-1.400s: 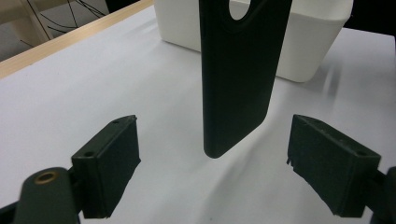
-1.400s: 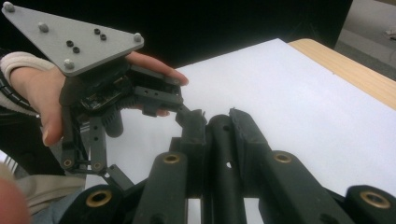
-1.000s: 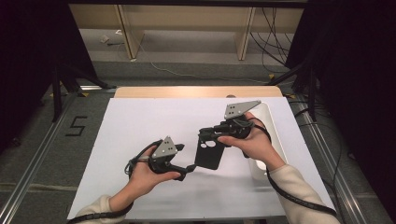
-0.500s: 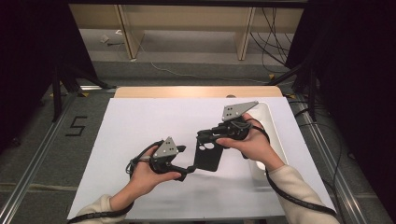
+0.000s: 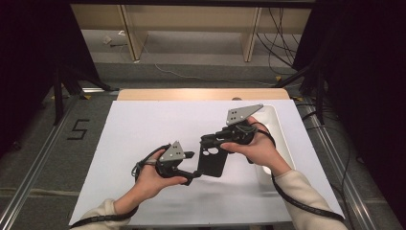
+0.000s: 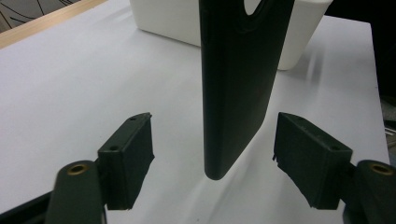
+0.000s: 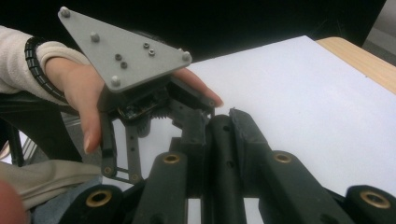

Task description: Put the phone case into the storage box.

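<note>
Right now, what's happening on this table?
A person is passing a black phone case between two handheld grippers. The right gripper is clamped on its upper edge and holds it above the white table. The left gripper has its jaws either side of the lower end; they have just been closing but do not touch it yet. A white bin sits by the right hand.

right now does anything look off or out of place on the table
Nothing looks spilled or damaged. The black phone case hangs upright above the white sheet, clamped at its top by the right gripper. Its lower end sits between the left gripper pads, which have been closing but do not touch it yet. The white bin stands square.
</note>
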The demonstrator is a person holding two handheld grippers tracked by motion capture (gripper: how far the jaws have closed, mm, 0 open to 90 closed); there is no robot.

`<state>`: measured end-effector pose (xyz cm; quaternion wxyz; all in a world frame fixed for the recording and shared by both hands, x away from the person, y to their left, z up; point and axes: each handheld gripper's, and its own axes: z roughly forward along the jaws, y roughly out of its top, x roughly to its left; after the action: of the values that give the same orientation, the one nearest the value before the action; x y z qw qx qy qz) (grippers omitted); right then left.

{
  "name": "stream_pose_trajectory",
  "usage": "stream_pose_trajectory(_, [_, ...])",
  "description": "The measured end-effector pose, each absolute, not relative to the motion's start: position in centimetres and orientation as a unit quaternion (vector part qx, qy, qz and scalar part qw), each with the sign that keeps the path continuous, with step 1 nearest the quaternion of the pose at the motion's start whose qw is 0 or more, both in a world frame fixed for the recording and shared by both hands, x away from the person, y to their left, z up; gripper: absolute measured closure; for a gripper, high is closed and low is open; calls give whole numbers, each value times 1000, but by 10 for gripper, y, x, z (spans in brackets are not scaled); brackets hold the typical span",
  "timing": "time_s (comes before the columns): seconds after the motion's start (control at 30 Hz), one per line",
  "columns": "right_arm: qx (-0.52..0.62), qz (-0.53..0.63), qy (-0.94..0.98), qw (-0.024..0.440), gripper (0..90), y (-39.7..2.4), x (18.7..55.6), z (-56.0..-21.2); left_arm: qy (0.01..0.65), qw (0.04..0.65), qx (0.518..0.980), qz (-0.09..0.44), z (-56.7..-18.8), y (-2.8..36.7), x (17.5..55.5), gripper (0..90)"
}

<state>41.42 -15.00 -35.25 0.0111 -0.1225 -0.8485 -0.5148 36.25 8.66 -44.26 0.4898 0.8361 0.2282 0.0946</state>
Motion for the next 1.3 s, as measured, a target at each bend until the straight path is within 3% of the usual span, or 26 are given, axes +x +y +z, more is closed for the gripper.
stream_pose_trajectory(0.6, [-114, -515, -849, 19, 776, -144, 412, -355, 207, 501, 838, 70, -447, 77, 363, 441])
stream_pose_trajectory(1.3, [-91, -531, -842, 35, 747, -144, 410, -352, 201, 500, 841, 47, -439, 85, 366, 789])
